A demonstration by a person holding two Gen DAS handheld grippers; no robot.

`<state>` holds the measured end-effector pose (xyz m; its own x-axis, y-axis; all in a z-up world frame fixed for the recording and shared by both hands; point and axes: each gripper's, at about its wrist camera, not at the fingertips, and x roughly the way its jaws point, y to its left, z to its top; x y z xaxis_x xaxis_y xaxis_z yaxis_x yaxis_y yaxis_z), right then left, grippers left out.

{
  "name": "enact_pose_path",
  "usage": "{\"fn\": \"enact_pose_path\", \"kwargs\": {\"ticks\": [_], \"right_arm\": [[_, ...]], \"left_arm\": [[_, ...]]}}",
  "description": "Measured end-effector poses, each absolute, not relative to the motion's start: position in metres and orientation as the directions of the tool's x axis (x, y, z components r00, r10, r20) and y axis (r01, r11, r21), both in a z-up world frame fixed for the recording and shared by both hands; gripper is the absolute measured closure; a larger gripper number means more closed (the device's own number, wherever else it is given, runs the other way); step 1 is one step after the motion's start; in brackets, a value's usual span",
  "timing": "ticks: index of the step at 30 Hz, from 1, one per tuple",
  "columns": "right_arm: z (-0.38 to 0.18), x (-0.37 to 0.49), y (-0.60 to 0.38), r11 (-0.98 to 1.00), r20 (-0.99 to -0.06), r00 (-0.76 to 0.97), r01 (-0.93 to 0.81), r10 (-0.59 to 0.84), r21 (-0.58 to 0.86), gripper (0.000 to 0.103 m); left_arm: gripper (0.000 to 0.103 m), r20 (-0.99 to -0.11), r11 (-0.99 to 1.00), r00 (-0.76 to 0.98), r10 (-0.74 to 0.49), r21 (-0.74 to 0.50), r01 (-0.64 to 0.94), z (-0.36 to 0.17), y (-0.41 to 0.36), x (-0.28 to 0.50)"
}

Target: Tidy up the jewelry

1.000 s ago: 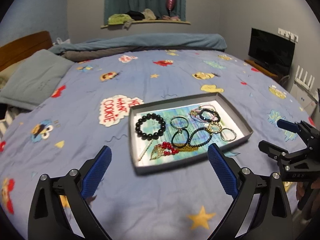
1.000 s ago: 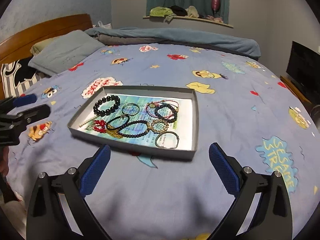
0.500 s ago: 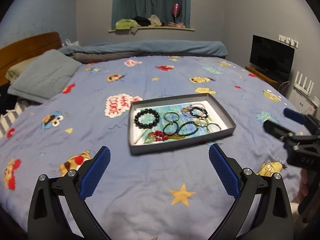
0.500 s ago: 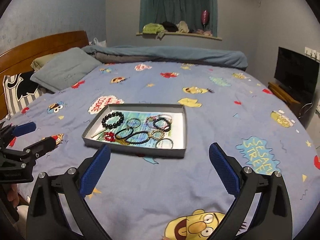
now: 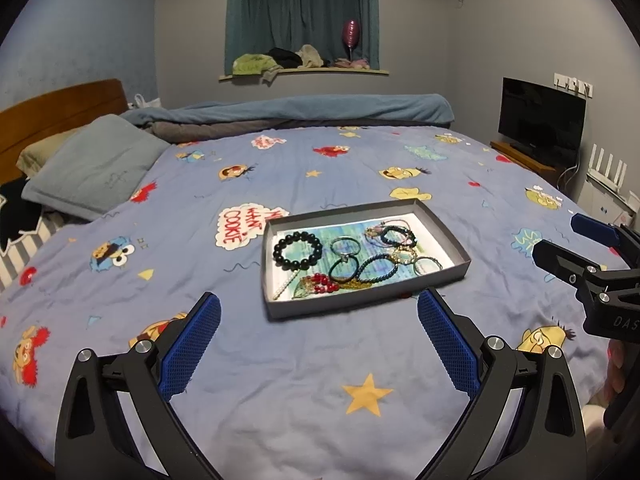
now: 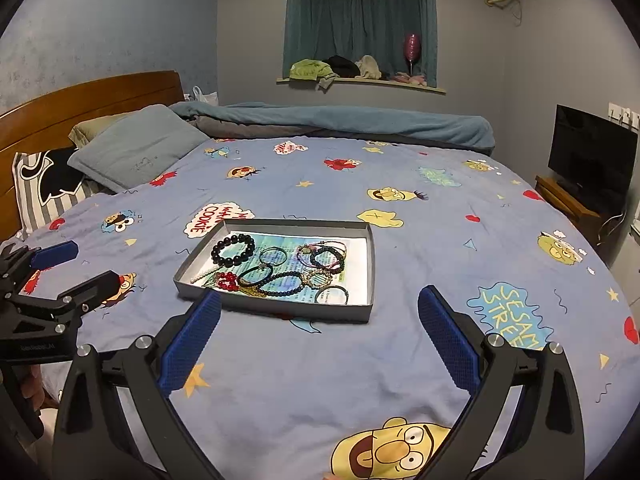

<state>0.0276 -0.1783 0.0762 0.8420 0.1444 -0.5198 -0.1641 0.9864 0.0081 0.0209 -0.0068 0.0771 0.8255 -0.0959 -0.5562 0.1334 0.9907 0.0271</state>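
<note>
The left gripper (image 5: 318,328), black-framed with blue ribbed pads, is spread wide and holds nothing, poised above the blue cartoon-print bedspread (image 5: 280,392). The shallow grey cardboard tray (image 5: 444,228) lies ahead of both tools, holding a black bead bracelet (image 5: 298,249) and tangled jewellery. The right gripper (image 6: 320,326) likewise gapes wide, touching nothing.

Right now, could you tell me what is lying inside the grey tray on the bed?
The grey tray holds a black bead bracelet, red beads, thin rings and darker bead strands, tangled together on a printed paper liner. Whatever lies beneath the liner is hidden.
</note>
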Motion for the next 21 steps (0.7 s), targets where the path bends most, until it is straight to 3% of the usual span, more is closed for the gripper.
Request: {"fn": "enact_pose_path", "kwargs": {"ticks": [21], "right_arm": [[0.0776,0.0257,-0.1764,0.986,-0.515,0.845,-0.165,0.144,0.005,0.006]], "left_arm": [[0.005,-0.557,0.990,0.825,-0.099,0.025,0.135,0.0760,-0.0086,0.0212]]}}
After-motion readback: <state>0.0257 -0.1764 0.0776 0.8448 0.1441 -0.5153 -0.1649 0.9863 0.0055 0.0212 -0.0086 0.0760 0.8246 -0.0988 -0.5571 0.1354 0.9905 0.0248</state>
